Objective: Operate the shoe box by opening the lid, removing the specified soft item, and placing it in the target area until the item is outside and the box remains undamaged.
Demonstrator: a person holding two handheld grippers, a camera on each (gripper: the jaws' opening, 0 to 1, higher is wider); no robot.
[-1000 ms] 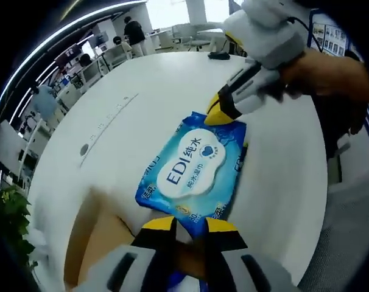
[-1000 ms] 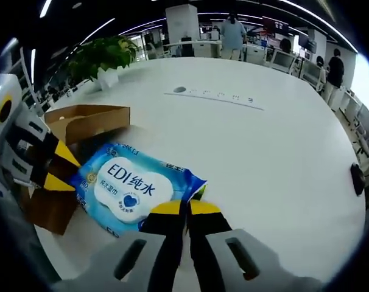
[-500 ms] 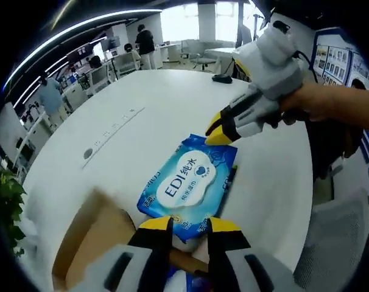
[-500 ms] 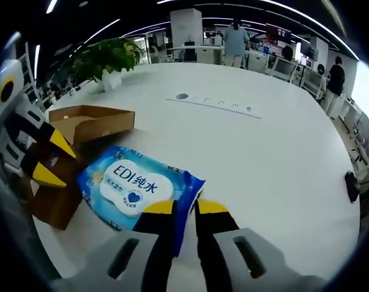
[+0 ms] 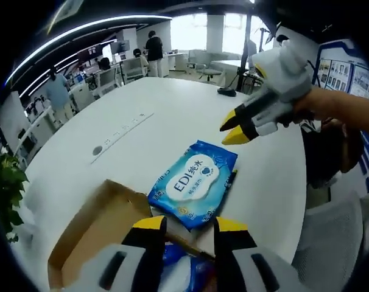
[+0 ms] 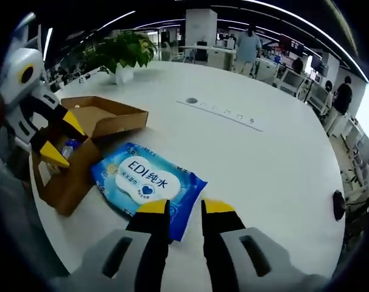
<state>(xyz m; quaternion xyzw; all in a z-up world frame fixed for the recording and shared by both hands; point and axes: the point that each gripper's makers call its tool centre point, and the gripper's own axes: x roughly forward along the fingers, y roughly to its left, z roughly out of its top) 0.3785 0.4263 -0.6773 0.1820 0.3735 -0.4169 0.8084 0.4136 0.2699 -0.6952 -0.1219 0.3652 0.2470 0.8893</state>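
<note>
A blue and white wet-wipes pack (image 5: 195, 182) (image 6: 149, 182) lies flat on the white table (image 5: 142, 140), just beside the open brown cardboard shoe box (image 6: 81, 152). The box's lid (image 5: 96, 228) is folded back, and blue items (image 5: 181, 274) show inside. My left gripper (image 5: 190, 225) hangs open above the box's edge, a little short of the pack, and appears over the box as the left gripper (image 6: 53, 141). My right gripper (image 6: 186, 208) is open, its jaws apart just off the pack's near corner. It also hovers above the pack's far end as the right gripper (image 5: 236, 128).
A potted plant (image 6: 120, 52) stands at the table's far edge. A row of flush sockets (image 6: 224, 112) (image 5: 120, 128) runs across the table. A small black object (image 6: 337, 204) lies near the table's edge. People and desks fill the office behind.
Both grippers were shut on the pack's two ends; both have opened and drawn back. The pack now rests on the table, free of either gripper.
</note>
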